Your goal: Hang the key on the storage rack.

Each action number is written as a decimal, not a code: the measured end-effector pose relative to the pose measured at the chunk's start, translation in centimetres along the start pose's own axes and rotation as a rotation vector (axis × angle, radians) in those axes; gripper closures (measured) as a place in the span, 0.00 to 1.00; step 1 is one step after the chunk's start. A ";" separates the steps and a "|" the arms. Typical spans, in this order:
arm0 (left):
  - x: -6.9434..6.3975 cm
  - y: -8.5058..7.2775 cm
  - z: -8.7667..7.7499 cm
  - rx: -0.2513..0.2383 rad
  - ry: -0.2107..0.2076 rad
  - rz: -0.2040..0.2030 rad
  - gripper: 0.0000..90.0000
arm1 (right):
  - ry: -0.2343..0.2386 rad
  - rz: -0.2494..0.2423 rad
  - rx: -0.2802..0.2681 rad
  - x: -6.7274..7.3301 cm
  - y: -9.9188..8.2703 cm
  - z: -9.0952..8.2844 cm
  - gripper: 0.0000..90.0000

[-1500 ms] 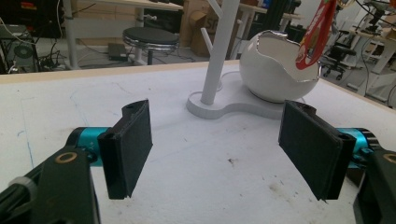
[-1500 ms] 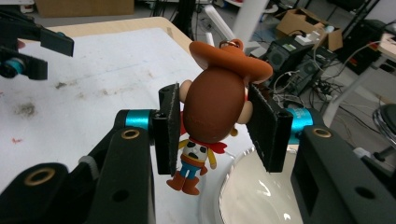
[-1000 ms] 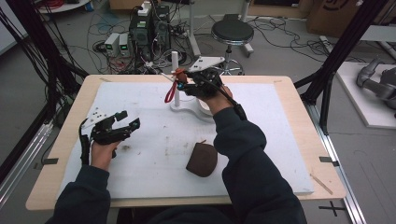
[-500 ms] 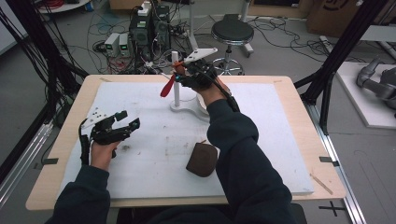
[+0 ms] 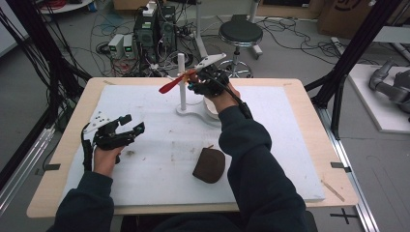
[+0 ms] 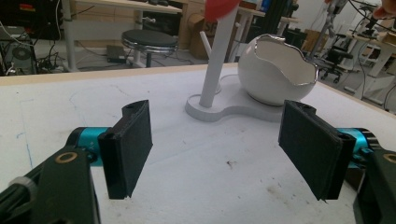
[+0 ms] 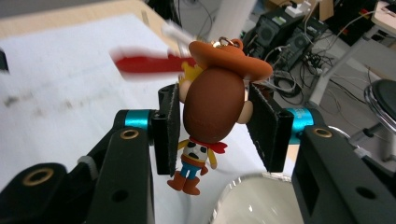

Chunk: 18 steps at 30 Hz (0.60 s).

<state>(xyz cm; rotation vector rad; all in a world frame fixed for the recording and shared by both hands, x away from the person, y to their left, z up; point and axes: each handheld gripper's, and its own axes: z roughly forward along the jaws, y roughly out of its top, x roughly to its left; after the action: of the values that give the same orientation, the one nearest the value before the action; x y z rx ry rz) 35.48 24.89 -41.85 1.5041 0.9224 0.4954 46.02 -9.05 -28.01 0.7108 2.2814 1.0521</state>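
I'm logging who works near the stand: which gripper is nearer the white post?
Right. The right gripper hangs just beside the white post, holding a cowboy figure. The left gripper rests well apart, toward the table's left side.

The left gripper (image 5: 126,129) is hovering low over the near-left part of the table, jaws spread wide apart with nothing between them. The left hand (image 5: 107,155) is gripping it from behind, dark-sleeved forearm coming in from the bottom edge. The right arm is reaching forward across the table, sleeve stretched out, with the right hand (image 5: 223,92) raised at the far side. The right gripper (image 7: 215,123) is pointing away from the person, both jaws pressing on the sides of a small figure's head.
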 end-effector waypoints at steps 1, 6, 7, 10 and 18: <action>0.0 0.0 0.0 0.001 -0.002 0.001 0.29 | 0.004 -0.001 -0.001 -0.1 -0.3 -0.2 0.59; -0.1 0.0 0.1 0.003 -0.008 0.006 0.29 | -0.007 0.018 -0.031 -0.7 -2.3 -2.1 0.48; -0.2 0.0 0.1 0.003 -0.009 0.006 0.29 | -0.013 0.027 -0.039 -0.9 -2.9 -2.5 0.48; -0.3 0.0 0.1 0.004 -0.012 0.009 0.29 | -0.018 0.045 -0.034 -1.3 -5.1 -3.7 0.46; -0.5 0.0 0.1 0.002 -0.014 0.017 0.29 | -0.053 0.089 -0.009 -2.2 -11.3 -6.9 0.42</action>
<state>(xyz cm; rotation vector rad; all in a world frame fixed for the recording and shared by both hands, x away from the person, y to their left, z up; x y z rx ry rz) 35.29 24.38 -41.72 1.5162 0.8999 0.4958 40.42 -20.37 -32.63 0.8329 2.2166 1.0708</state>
